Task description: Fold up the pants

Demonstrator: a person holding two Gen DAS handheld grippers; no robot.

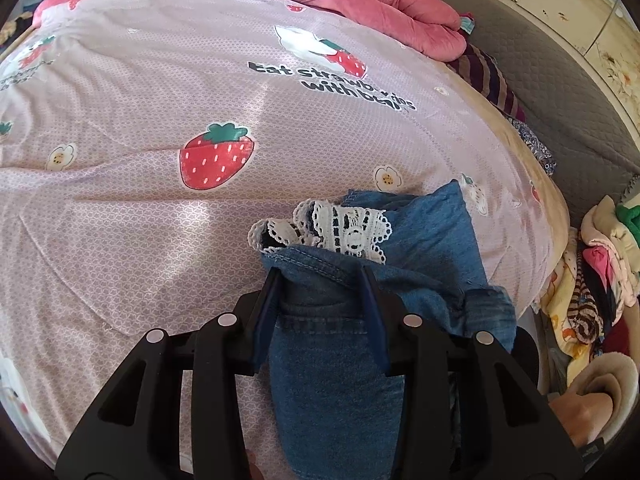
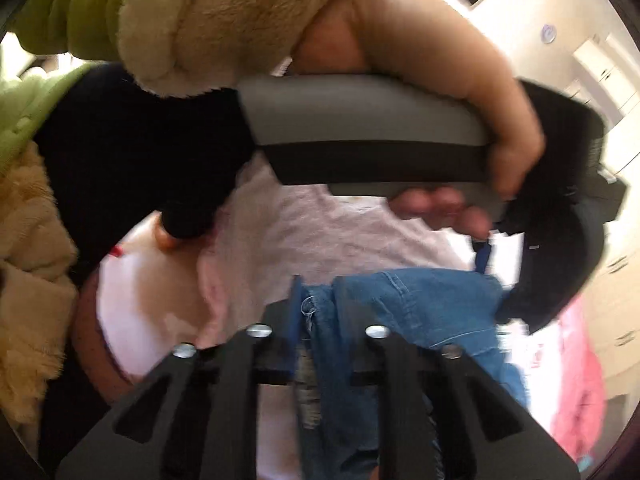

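L hand-held gripper (image 1: 322, 276) is pinching a thick bunch of the pants (image 1: 432, 236): blue denim w/ a white lace trim (image 1: 340, 226) sticking out just past the fingertips. R hand-held gripper (image 2: 318, 292) has its jaws nearly pressed together on a thin, frayed denim edge; right wrist view is blurred, so how deep that bite goes I can't tell. In that view the person's hand (image 2: 460, 120) w/ the other gripper's grey handle sits just beyond the R one, so both grips are close together on the same garment.

Pants are at the near right part of the bed (image 1: 140, 208), on the pink strawberry cover, bunched into a compact lump, partly lifted by both grips.

Risks, judged from here:
- R bite looks shallow, on frayed edge → could slip out when pulled, fold collapses.
- L bunch is thick, several layers → an inner layer may slide, giving an uneven fold.
- Garment is close to the bed's right edge, clothes pile (image 1: 592, 280) beside it → a dropped end could hang off or mix w/ the pile.
- Grips close together → cloth may sag or twist between them.

Orientation: long axis seems to run near-to-far w/ a lean to the right, lace end pointing far. Too bunched to be sure which end is the waist.
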